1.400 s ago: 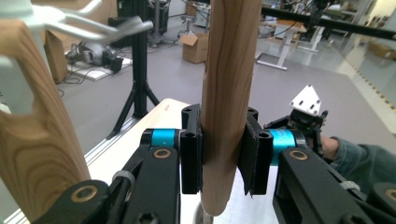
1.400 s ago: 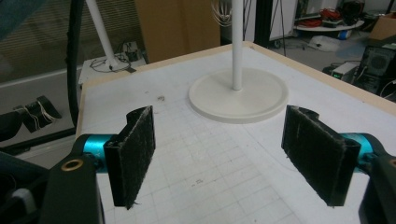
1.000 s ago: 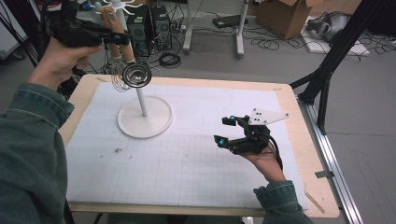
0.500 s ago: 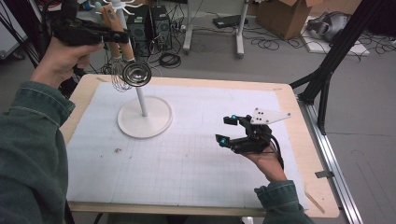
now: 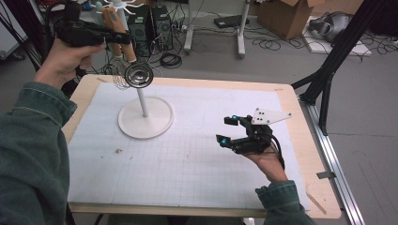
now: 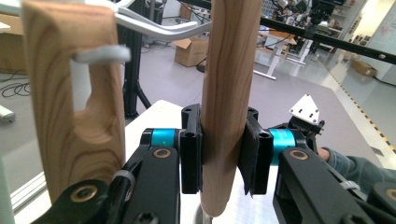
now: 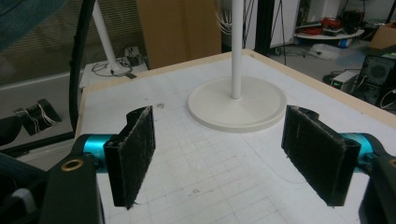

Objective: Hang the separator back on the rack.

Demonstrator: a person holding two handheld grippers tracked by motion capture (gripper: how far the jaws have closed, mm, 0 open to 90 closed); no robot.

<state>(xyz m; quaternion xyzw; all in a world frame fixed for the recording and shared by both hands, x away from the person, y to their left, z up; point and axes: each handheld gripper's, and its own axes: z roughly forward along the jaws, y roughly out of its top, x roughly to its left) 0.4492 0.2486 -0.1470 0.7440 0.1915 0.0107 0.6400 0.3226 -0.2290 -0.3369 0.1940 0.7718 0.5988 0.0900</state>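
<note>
A: The left gripper [image 5: 123, 37] is clamping a ladle's wooden handle [image 6: 229, 107] up by the stand's [image 5: 144, 117] hooks, bowl [image 5: 139, 75] dangling beside the pole.

B: Risky! A tilting wrist could be swinging that bowl into the pole, or knocking the neighbouring wooden handle [image 6: 74, 93] off its hook.

A: Pads are pressing both sides, barely apart. The right gripper [image 7: 233, 163] is hovering over the mat [image 5: 187, 159], jaws gaping, touching nothing.

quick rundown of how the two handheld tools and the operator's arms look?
Both tools are black two-jaw units with flat black padded jaws, teal-blue cylinders behind the pads and brass-coloured pivot rings. The right tool carries a pale grey three-cornered plate with small holes; a black cable loops below it. The left tool is the same black build. Both sleeves are dark green fabric with cuffs.
</note>
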